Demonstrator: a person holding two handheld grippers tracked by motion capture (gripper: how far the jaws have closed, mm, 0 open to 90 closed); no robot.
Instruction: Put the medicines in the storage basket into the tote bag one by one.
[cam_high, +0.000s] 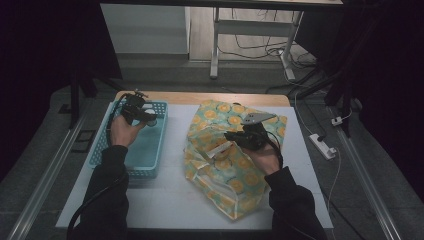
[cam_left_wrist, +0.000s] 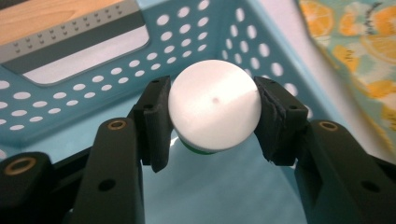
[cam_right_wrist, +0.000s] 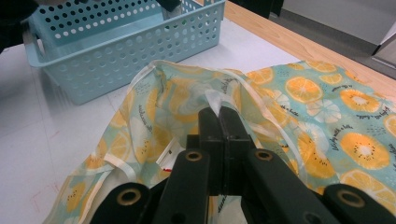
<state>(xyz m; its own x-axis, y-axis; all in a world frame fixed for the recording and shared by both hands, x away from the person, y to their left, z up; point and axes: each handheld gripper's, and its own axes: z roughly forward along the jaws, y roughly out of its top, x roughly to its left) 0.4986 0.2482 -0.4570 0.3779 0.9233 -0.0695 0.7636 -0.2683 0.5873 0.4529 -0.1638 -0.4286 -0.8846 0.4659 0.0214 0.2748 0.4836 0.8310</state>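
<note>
Plastic made up the small round white-capped bottle (cam_left_wrist: 214, 111), light, rigid and smooth enough to slip, so the left hand-held gripper (cam_left_wrist: 212, 116) pinched it across the cap above the perforated turquoise plastic basket (cam_high: 112, 137). Right of that basket, the right hand-held gripper (cam_right_wrist: 219, 122) was pressed together on the limp, thin rim of the orange-slice-printed cloth bag (cam_right_wrist: 322, 116).
</note>
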